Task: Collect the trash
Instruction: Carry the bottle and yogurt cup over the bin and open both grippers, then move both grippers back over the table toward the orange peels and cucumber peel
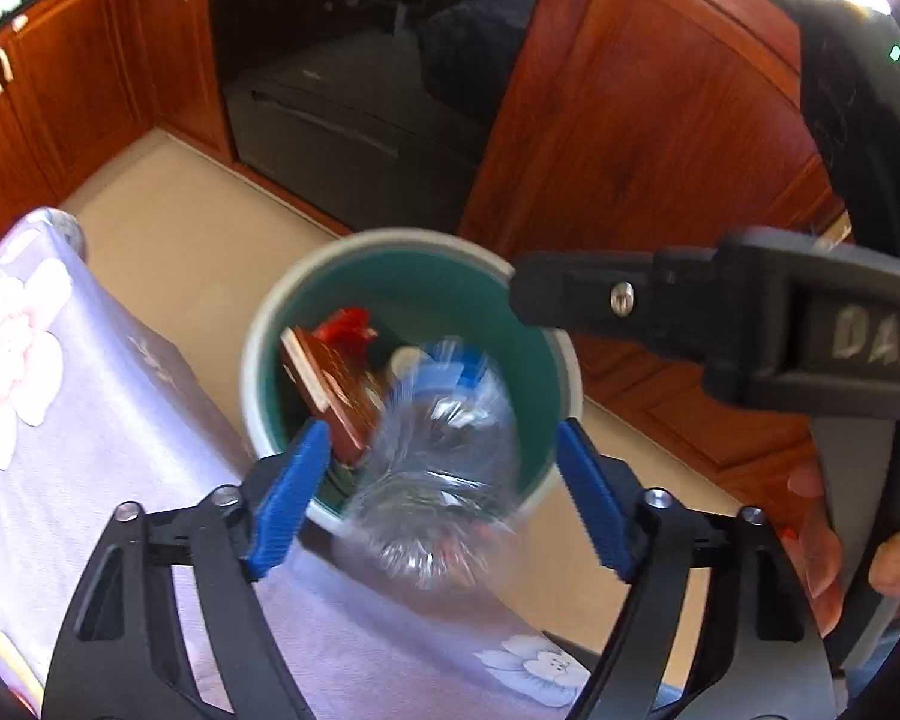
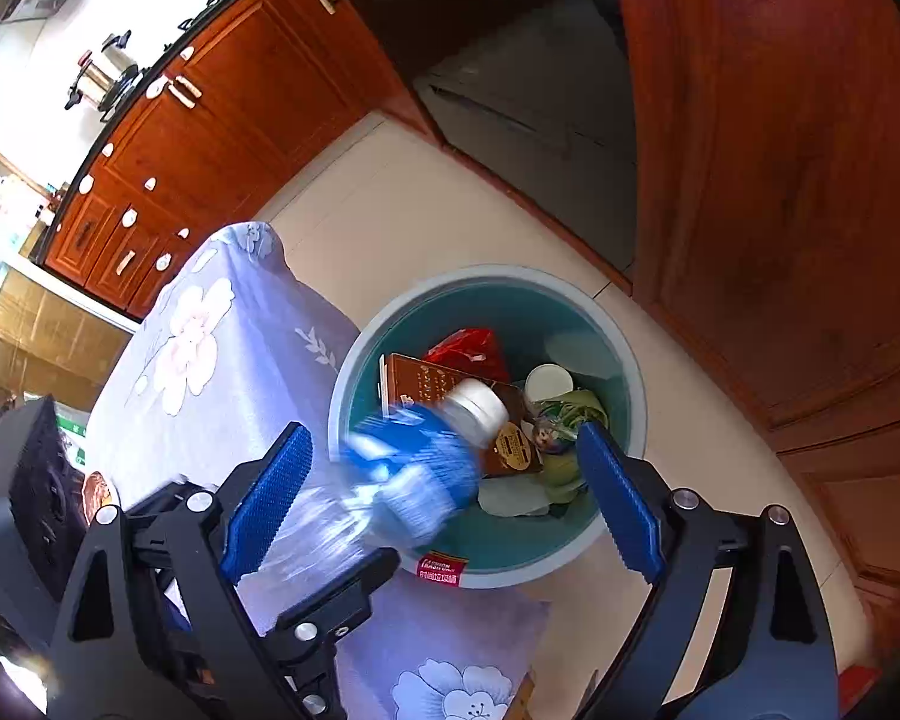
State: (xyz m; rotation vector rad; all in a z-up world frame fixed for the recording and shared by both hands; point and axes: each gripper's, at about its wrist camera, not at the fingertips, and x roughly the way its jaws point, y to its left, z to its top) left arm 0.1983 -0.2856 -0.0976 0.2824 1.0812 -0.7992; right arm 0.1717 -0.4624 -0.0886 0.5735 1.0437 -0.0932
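A clear plastic bottle (image 1: 444, 450) with a blue label and white cap (image 2: 480, 405) shows blurred, neck down, over the mouth of a round bin (image 1: 390, 235) with a teal inside. My left gripper (image 1: 444, 438) is open; its blue pads stand apart from the bottle's sides. My right gripper (image 2: 444, 441) is open too, with the bottle (image 2: 414, 480) near its left pad. In the bin (image 2: 498, 270) lie a brown box (image 2: 426, 384), a red wrapper (image 2: 468, 348), a white lid (image 2: 549, 384) and green wrappers. The right gripper's black finger (image 1: 630, 300) reaches over the bin's rim.
The bin stands on a pale tiled floor (image 2: 360, 210) against a table under a lilac floral cloth (image 1: 90, 420). Red-brown cabinets (image 1: 630, 120) and a dark oven front (image 1: 354, 90) lie beyond. A hand (image 1: 822, 540) holds the right gripper's handle.
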